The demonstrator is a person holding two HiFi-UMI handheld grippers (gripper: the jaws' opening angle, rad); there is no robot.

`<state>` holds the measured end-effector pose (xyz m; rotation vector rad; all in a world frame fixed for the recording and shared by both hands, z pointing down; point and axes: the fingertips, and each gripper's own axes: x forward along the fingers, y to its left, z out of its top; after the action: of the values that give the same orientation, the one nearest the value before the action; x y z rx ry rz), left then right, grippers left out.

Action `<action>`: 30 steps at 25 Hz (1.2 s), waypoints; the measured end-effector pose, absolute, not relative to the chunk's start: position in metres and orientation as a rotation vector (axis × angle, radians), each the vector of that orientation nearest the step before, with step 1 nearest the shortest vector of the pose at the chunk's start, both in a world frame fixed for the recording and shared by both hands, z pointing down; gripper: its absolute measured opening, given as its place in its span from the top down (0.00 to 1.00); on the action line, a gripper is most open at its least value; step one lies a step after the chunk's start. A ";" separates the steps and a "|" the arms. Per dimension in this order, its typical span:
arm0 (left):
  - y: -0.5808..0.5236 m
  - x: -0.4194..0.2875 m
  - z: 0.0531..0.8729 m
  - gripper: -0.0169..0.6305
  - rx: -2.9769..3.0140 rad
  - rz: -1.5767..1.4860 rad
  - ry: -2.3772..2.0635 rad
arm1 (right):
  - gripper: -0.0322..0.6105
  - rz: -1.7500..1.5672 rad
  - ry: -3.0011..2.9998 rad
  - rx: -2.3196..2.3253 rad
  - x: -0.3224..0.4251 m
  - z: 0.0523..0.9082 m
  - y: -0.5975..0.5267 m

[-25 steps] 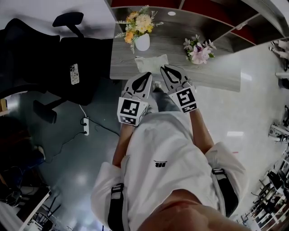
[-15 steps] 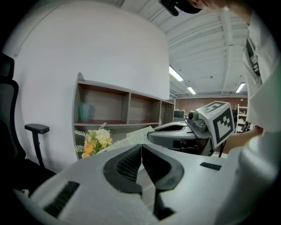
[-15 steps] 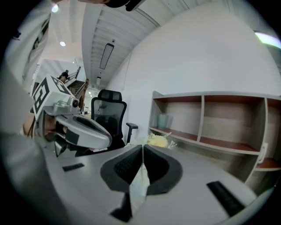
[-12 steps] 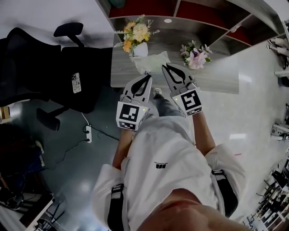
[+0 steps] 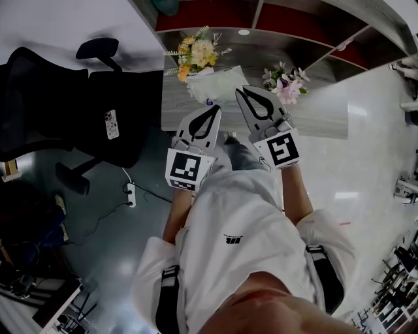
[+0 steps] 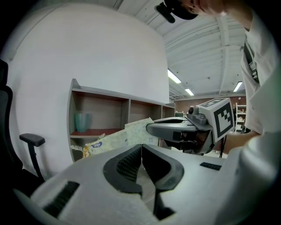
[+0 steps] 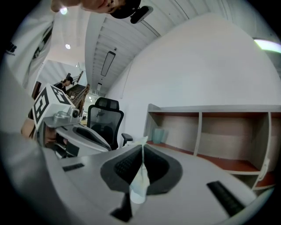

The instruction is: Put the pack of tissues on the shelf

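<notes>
- The pack of tissues (image 5: 219, 83) hangs from the right tool (image 5: 247, 92), which is clamped on a thin edge of its wrapper. The pack is in the air over the bench (image 5: 313, 114), in front of the shelf (image 5: 259, 14).
- The left tool (image 5: 212, 112) has its jaws together, with nothing between them.
- I judge the pack light and soft, with a slippery film wrapper. Held by the edge alone it may swing or slide out, so a hold across the body seems safer.
- The right gripper view shows only a strip of film; the jaws hide the body of the pack.
- The print on the wrapper is too small to read.
</notes>
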<state>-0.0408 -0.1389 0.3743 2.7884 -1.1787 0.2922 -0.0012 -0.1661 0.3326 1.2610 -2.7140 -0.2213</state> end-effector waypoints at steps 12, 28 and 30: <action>-0.179 -0.042 0.351 0.93 2.811 0.283 -1.216 | 0.90 -0.257 -2.756 1.251 -0.010 0.311 -0.204; -0.230 -0.038 0.339 0.93 2.773 0.280 -1.303 | 0.90 -0.212 -2.795 1.263 0.001 0.302 -0.257; -0.234 -0.036 0.339 0.93 2.766 0.289 -1.310 | 0.90 -0.201 -2.809 1.261 0.002 0.301 -0.261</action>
<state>-0.0358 -0.2338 0.3386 2.7656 -1.3105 0.2891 0.0021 -0.2615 0.3005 1.2608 -2.8095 -0.2014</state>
